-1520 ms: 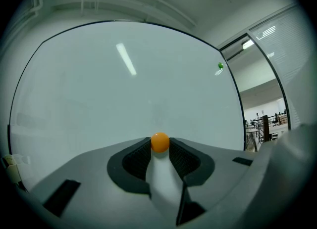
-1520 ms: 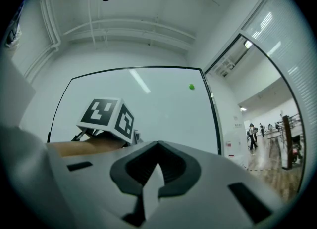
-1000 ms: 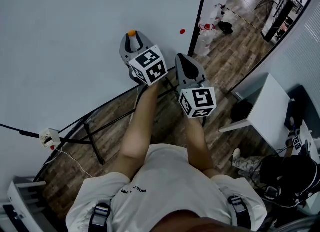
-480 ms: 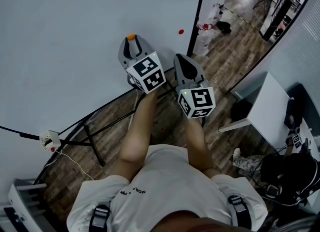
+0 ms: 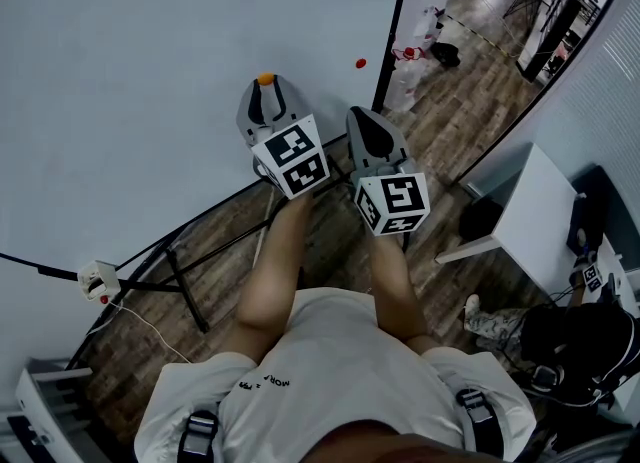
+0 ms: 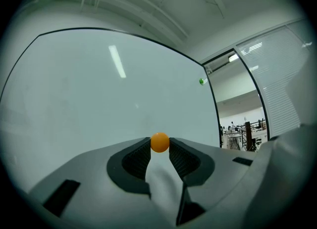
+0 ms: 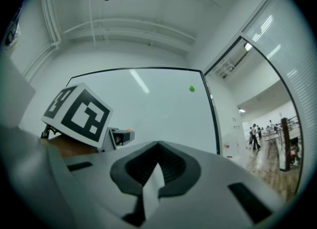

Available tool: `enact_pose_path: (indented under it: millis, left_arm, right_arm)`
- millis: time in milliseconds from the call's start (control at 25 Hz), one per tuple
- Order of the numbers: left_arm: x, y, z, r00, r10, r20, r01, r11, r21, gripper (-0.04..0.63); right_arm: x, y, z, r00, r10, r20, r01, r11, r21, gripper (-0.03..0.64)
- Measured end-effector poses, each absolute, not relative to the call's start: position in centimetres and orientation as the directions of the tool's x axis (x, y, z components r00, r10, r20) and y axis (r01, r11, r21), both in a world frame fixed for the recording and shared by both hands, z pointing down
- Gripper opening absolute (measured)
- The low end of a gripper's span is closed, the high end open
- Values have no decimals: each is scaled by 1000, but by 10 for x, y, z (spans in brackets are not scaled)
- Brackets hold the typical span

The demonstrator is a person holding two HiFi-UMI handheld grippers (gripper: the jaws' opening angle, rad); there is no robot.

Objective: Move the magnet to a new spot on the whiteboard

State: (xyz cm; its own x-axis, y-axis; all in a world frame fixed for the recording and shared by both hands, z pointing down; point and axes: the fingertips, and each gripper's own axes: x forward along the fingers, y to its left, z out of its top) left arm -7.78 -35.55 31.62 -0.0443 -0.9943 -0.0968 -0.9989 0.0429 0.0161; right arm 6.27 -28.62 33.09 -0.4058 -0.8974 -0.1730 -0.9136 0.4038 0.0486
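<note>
Right gripper [image 7: 158, 149]: jaws clenched on nothing, parked beside your left and a little behind it. Left gripper [image 5: 266, 91] leads, its jaws grasping the orange magnet [image 6: 159, 142] at their very tips, one pad each side. Magnet points straight at the whiteboard [image 5: 150, 71]; touching it or just off, can't tell. Bare board lies left and above. Small dot [image 5: 360, 64] sits farther right. Placing falls to your left hand, I judge.

One whiteboard [image 6: 74, 99], one orange magnet [image 6: 159, 142], one green magnet [image 6: 202, 81], two grippers [image 6: 159, 145] [image 7: 158, 144]
</note>
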Motion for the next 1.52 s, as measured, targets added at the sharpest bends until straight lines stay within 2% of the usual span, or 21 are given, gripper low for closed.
enact_pose_path:
  millis: [520,1520]
  left_arm:
    - [-64,-335,313,48,-991,-121,-999,-49,1,114]
    - [-59,-314,313,127,-980,-153,-992,-126,-18,114]
  right_arm:
    - [67,-285,328,-395,-901,-179,-918,394,45,12]
    - [68,-287,325,-370,-910,-186,-928,369,41,12]
